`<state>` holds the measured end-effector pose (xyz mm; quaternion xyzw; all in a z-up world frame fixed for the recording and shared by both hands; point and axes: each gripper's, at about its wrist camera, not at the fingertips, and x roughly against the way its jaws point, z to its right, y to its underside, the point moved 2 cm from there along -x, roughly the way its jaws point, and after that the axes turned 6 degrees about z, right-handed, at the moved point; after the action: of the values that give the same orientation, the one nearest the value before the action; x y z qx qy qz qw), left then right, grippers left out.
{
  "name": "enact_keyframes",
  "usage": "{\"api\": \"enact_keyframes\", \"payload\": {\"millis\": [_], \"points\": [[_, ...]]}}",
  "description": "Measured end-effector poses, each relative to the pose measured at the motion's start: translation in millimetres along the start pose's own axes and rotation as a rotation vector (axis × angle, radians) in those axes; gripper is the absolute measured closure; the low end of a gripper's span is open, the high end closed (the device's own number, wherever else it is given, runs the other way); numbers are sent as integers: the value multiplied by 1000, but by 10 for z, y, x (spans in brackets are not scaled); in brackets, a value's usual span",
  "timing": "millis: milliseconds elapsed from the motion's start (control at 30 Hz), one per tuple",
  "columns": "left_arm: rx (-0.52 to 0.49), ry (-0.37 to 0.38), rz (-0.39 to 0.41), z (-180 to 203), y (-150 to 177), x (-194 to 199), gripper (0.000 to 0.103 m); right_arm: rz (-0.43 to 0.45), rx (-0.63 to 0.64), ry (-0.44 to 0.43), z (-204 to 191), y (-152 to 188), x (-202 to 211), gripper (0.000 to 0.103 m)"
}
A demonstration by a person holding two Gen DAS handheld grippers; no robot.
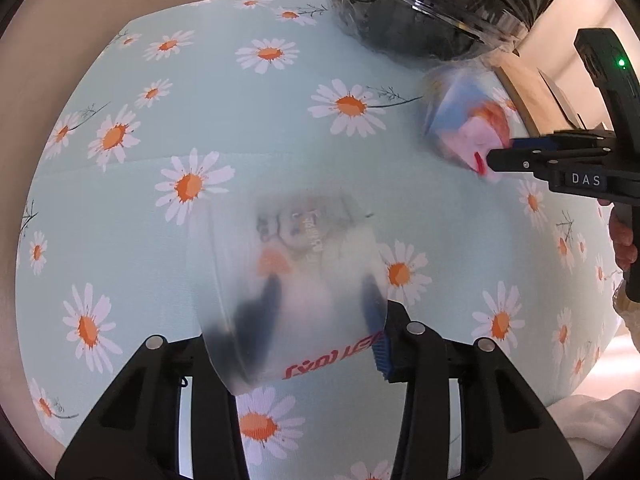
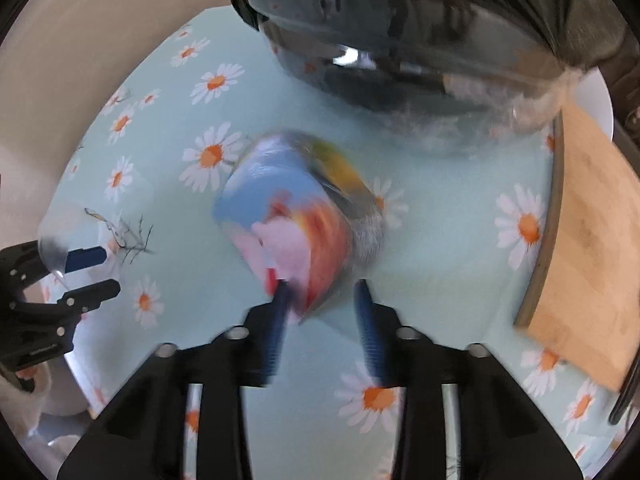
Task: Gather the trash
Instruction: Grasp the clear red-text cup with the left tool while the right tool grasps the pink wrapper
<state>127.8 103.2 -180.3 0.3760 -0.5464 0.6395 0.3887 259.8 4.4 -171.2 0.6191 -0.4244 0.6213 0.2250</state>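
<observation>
Nearby, bin [image 2: 400,40] beside cutting board [image 2: 584,248].

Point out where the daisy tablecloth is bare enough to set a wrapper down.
Widest bare patch: the daisy tablecloth left of the black trash bag, above the translucent wrapper in the left gripper. Crowded: the right side, where the right gripper and its colourful wrapper sit between bag and wooden board.

Both cups [image 1: 296,280] motion-blurred, prints unreadable.
</observation>
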Motion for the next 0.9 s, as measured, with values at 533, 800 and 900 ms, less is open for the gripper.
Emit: {"api": "enact_keyframes", "payload": {"millis": [533, 800, 900], "points": [[-19, -69, -33, -9, 297, 370, 61, 116, -55, -63, 137, 284, 309, 50], [-20, -88, -17, 19, 258, 491, 61, 155, -54, -69, 13, 101, 336, 17], [-18, -93, -10, 11, 233, 526, 61, 133, -22, -59, -107, 16, 224, 17]]}}
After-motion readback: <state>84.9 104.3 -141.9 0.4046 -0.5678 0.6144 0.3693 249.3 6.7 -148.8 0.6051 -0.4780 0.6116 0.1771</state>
